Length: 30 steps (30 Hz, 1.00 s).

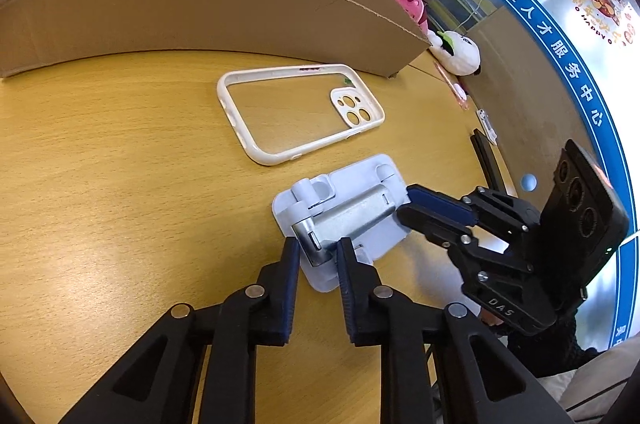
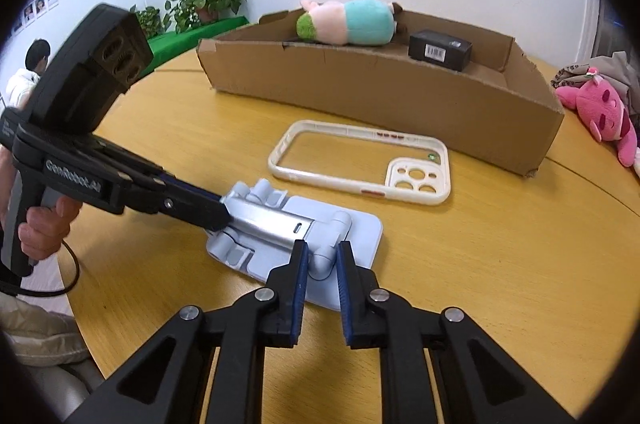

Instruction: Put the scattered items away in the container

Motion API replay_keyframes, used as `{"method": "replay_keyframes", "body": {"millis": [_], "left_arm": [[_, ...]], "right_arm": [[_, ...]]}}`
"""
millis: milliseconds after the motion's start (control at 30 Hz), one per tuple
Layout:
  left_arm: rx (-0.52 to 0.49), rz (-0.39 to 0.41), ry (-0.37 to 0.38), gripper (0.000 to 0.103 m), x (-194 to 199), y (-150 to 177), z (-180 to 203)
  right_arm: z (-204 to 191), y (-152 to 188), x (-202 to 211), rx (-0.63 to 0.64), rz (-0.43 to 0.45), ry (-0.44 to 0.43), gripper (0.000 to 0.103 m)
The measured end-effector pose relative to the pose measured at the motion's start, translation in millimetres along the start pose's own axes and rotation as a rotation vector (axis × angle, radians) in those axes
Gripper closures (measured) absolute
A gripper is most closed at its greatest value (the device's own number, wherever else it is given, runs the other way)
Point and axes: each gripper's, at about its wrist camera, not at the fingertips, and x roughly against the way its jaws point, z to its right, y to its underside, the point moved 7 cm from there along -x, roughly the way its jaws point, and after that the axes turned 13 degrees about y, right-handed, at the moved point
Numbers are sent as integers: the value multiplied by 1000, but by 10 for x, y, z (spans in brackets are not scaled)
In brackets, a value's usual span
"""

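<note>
Each camera sat just behind its own jaws and looked steeply down onto the wooden bench [image 1: 100,160] from close range. The left wrist view faced the phone stand [image 1: 340,216] from one end, the right wrist view from the opposite end. Both shared the stand, the phone case [image 2: 360,160], the cardboard box [image 2: 380,92] beyond, and each other's gripper.

The letters "DAS" are printed in white on the black body of the right gripper [image 1: 434,212]. "GenRobot.AI" is printed in grey along the side of the left gripper [image 2: 224,214]. A blue band [image 1: 536,24] across the glass wall carries white Chinese characters reading "吴中区人才服务中心". A small black box [image 2: 440,50] in the cardboard container bears a white barcode label, its digits too small to read.
</note>
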Motion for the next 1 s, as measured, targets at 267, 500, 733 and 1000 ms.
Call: {"method": "replay_keyframes", "body": {"millis": [267, 500, 733, 1000], "left_arm": [[7, 32, 10, 87, 90, -13, -4], [10, 62, 60, 103, 188, -68, 20], [21, 58, -15, 103, 179, -59, -98], [39, 109, -9, 23, 206, -55, -119]], "right_arm": [[-39, -127, 66, 14, 31, -2, 91], [-97, -178, 105, -3, 45, -55, 103], [-149, -163, 16, 9, 22, -37, 102], [142, -94, -56, -73, -18, -23, 39]]}}
